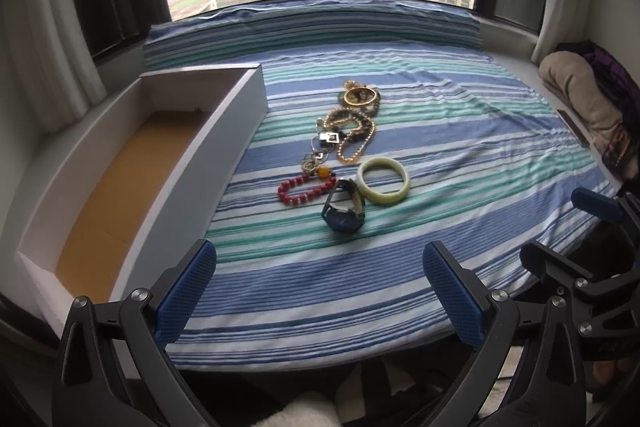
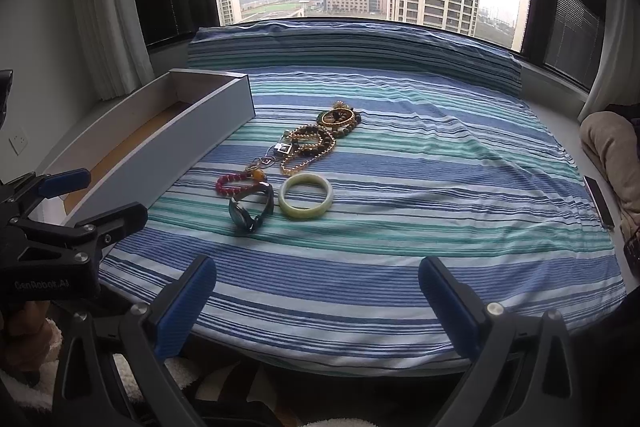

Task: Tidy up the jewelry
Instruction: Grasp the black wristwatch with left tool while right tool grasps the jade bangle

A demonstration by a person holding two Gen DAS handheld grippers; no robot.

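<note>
A pile of jewelry lies mid-cloth: a pale green bangle (image 1: 382, 185) (image 2: 305, 201), a dark watch (image 1: 343, 207) (image 2: 251, 207), a red bead bracelet (image 1: 305, 189) (image 2: 234, 184), gold chains (image 1: 353, 137) (image 2: 308, 149) and a gold bangle (image 1: 361, 95) (image 2: 337, 117). A long white box (image 1: 132, 163) (image 2: 168, 141) with a tan bottom stands open to the left. My left gripper (image 1: 320, 287) is open and empty at the near cloth edge. My right gripper (image 2: 318, 299) is open and empty, also at the near edge.
The striped blue-green cloth (image 1: 440, 155) (image 2: 440, 187) covers a window seat. A beige bundle (image 1: 580, 95) (image 2: 612, 151) lies at the right. A dark phone-like slab (image 2: 598, 201) lies at the cloth's right edge. Curtains (image 1: 48, 39) hang at both sides.
</note>
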